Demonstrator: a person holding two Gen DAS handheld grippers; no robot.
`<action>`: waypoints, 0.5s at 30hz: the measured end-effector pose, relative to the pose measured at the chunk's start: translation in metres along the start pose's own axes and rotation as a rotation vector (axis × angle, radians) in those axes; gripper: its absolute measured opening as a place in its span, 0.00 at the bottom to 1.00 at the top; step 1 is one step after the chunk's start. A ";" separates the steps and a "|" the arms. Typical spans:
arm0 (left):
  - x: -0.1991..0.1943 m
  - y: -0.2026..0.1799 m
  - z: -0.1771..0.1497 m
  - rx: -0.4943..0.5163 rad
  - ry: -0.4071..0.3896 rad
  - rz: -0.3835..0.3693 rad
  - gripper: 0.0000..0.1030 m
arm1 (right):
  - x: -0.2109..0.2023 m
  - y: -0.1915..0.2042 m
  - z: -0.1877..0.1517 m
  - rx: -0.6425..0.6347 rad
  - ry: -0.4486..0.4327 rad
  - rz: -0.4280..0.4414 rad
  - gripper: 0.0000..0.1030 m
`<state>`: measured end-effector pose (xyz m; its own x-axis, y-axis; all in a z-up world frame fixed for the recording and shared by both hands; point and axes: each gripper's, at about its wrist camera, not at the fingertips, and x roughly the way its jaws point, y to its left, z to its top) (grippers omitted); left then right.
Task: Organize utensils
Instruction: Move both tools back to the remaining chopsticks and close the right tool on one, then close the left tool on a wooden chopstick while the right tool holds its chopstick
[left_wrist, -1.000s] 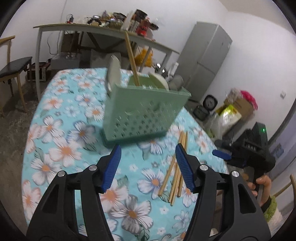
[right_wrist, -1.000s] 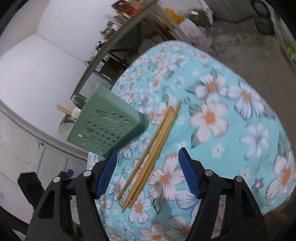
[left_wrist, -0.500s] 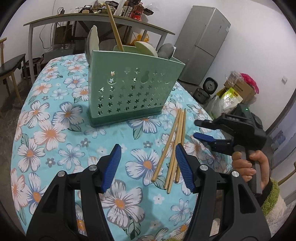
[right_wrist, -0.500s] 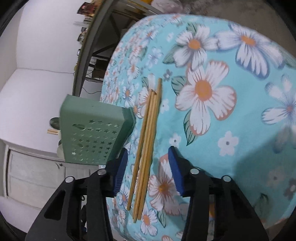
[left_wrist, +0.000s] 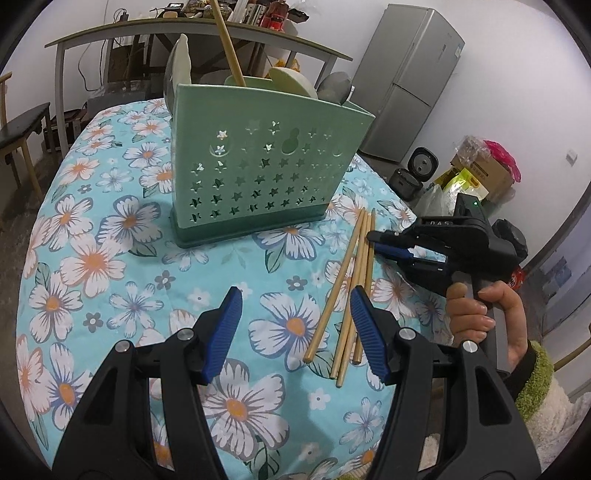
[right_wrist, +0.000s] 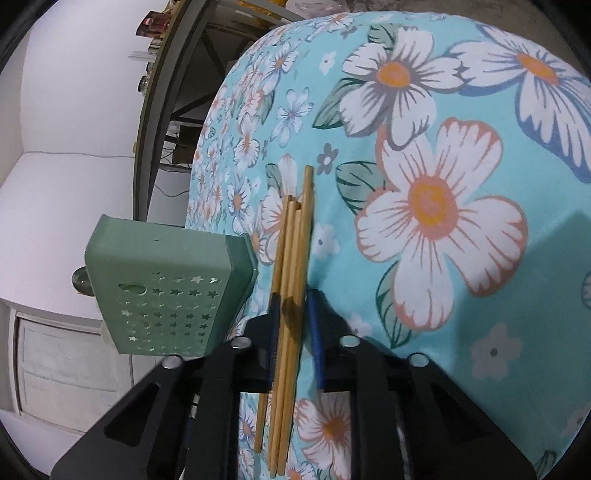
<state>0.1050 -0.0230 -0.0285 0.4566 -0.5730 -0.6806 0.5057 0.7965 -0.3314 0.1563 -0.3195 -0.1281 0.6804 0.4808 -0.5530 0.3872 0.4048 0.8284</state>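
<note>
Right gripper (right_wrist: 293, 332) straddling the bamboo chopsticks (right_wrist: 291, 295)

Its jaws sit narrowly apart around the loose bundle on the desk (left_wrist: 110, 258), beside the green utensil holder (left_wrist: 258, 162). Left gripper (left_wrist: 295, 332) gapes empty. Chopsticks look light, stiff, slippery; pinch mid-length.

My left gripper (left_wrist: 295, 332): matte black arms, triangular cut-outs, silver round screws at pivots, ribbed blue pads (left_wrist: 225, 332) on fingers. My right gripper (right_wrist: 293, 339): same black frame, same silver screws, blue pads in shadow. From left camera I see its black housing, white lettering, small green light on top. My right hand (left_wrist: 480, 314): bare skin, fuzzy green cuff, cream fleece sleeve.
</note>
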 end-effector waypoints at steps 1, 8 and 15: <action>0.001 0.000 0.000 0.000 0.001 0.001 0.56 | 0.000 -0.003 0.001 0.012 0.002 0.013 0.07; 0.011 -0.002 0.006 0.007 0.018 0.005 0.56 | -0.005 -0.010 0.001 0.014 0.020 0.051 0.07; 0.033 -0.013 0.013 0.079 0.067 0.007 0.54 | -0.029 -0.021 -0.010 -0.005 0.051 0.048 0.07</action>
<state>0.1231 -0.0543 -0.0383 0.4112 -0.5514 -0.7258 0.5601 0.7811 -0.2761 0.1222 -0.3346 -0.1305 0.6653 0.5390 -0.5166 0.3520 0.3838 0.8537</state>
